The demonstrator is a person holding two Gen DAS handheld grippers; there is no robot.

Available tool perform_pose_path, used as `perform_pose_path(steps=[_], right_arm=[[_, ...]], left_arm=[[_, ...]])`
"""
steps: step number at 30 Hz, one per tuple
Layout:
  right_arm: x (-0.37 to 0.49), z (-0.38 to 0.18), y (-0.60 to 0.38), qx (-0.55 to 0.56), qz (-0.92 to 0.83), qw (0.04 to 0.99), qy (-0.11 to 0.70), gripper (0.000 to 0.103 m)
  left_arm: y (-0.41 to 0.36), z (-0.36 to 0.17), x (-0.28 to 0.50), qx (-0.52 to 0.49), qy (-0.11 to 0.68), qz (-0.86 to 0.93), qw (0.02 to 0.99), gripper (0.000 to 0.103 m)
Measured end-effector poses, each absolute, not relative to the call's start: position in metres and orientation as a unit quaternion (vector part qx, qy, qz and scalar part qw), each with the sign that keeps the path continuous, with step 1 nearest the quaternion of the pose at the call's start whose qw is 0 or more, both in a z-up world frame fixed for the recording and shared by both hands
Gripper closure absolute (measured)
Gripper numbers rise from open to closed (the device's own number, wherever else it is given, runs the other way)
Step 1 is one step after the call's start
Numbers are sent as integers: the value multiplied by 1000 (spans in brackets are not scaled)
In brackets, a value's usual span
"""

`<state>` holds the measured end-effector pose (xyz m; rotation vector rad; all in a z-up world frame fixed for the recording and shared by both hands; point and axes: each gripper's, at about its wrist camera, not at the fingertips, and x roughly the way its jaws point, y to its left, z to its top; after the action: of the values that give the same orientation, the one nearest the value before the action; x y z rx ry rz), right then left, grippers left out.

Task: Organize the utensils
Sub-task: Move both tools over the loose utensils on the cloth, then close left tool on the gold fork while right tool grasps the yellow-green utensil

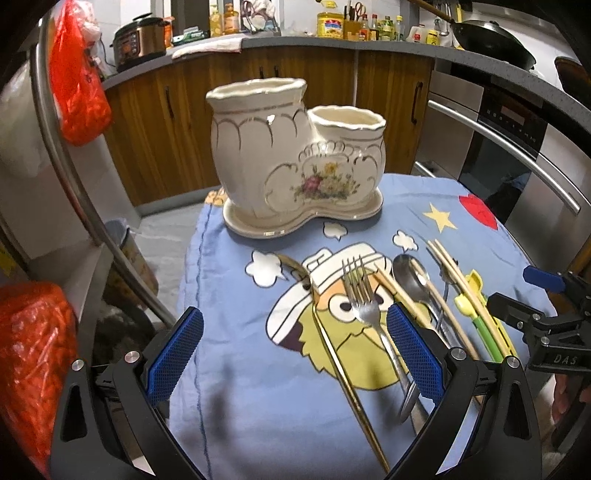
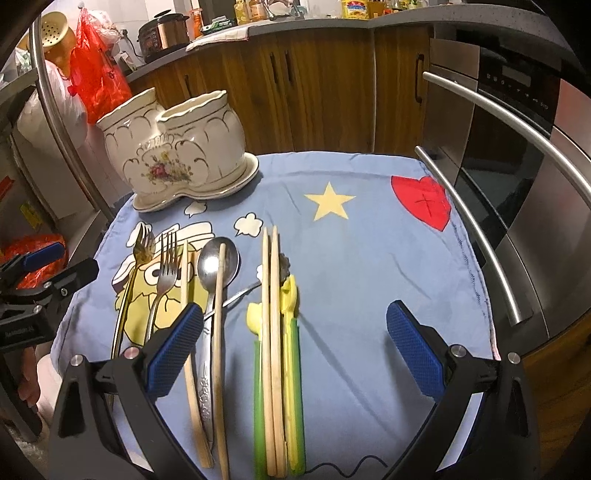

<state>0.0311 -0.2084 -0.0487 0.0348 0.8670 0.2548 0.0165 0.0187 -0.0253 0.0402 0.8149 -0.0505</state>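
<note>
A cream ceramic two-pot utensil holder (image 1: 295, 155) (image 2: 177, 147) stands empty at the far left of a blue cartoon cloth (image 1: 258, 387) (image 2: 369, 258). On the cloth lie a gold fork (image 1: 332, 343) (image 2: 129, 280), a silver fork (image 1: 364, 299) (image 2: 164, 273), a silver spoon (image 1: 410, 277) (image 2: 214, 266), wooden chopsticks (image 1: 458, 291) (image 2: 271, 314) and green-yellow plastic utensils (image 1: 484, 325) (image 2: 291, 332). My left gripper (image 1: 295, 350) is open above the forks. My right gripper (image 2: 295, 347) is open above the chopsticks and plastic utensils.
Wooden cabinets (image 1: 177, 122) and a steel oven (image 2: 517, 166) with bar handles surround the table. Red plastic bags (image 1: 77, 81) hang at left by a steel fridge handle (image 1: 74, 177). The counter behind holds a pressure cooker (image 1: 142, 40) and bottles (image 1: 369, 26).
</note>
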Motion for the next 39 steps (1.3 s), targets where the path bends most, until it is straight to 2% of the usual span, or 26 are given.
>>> perform_pose_path(steps=[15,20,22,27,33,39], right_arm=[[38,-48,-206,-1,145,899,414,6],[58,-42,-203,-17,161,892,421,33],[65,-40,-202,-20,167,889,425,47],[82,-41,-197,-23,187,878,441,68],[74,-42,-208,-11,203,868,453,78],[61,-43,-218,-9,208,863,461,79]], left_arm=[[34,-37,25,17,417,-24,908,8],[27,-42,36,33,428,-35,903,21],[25,-43,41,36,430,-39,901,26],[22,-45,49,35,435,-49,899,32],[23,-49,50,31,441,-57,895,37],[22,-51,52,32,445,-64,893,48]])
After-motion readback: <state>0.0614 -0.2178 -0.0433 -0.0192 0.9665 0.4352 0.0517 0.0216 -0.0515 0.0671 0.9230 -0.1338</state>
